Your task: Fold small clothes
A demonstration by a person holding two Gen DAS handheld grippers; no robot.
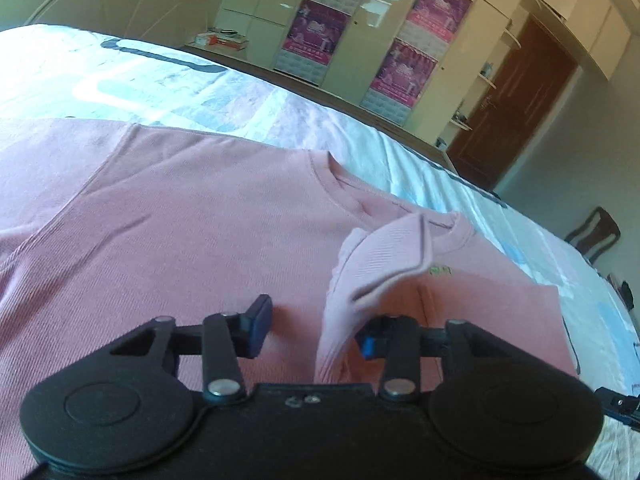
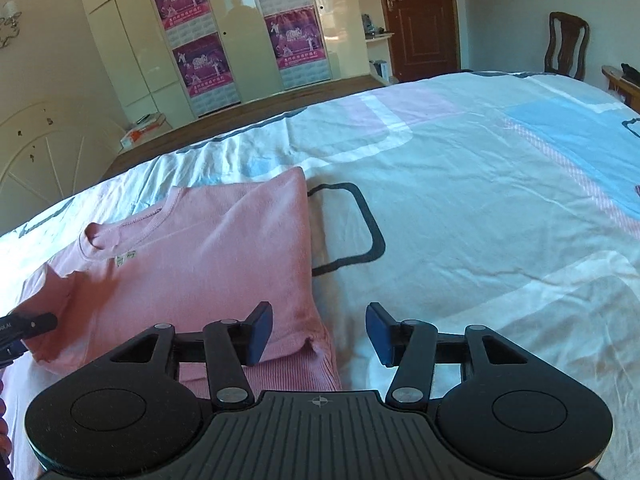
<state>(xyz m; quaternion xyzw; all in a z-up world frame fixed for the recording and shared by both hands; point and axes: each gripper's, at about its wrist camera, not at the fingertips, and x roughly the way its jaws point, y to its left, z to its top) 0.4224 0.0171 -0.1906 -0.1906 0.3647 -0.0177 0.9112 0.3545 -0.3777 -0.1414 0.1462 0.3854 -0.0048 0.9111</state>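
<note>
A pink sweater (image 1: 168,216) lies flat on the bed, neck away from me. Its ribbed cuff (image 1: 376,264) stands up between the open jaws of my left gripper (image 1: 314,330), draped over the right finger (image 1: 370,340); the left finger (image 1: 258,324) stands clear. In the right wrist view the sweater (image 2: 208,256) shows with one side folded in to a straight edge. My right gripper (image 2: 320,334) is open and empty, over the sweater's near right hem corner. The left gripper's tip (image 2: 28,326) shows at the left edge.
The bed sheet (image 2: 480,208) is white with pink and blue blocks and dark outlines. Beyond the bed stand a cream wardrobe with posters (image 2: 200,48), a brown door (image 2: 416,16) and a wooden chair (image 2: 566,46).
</note>
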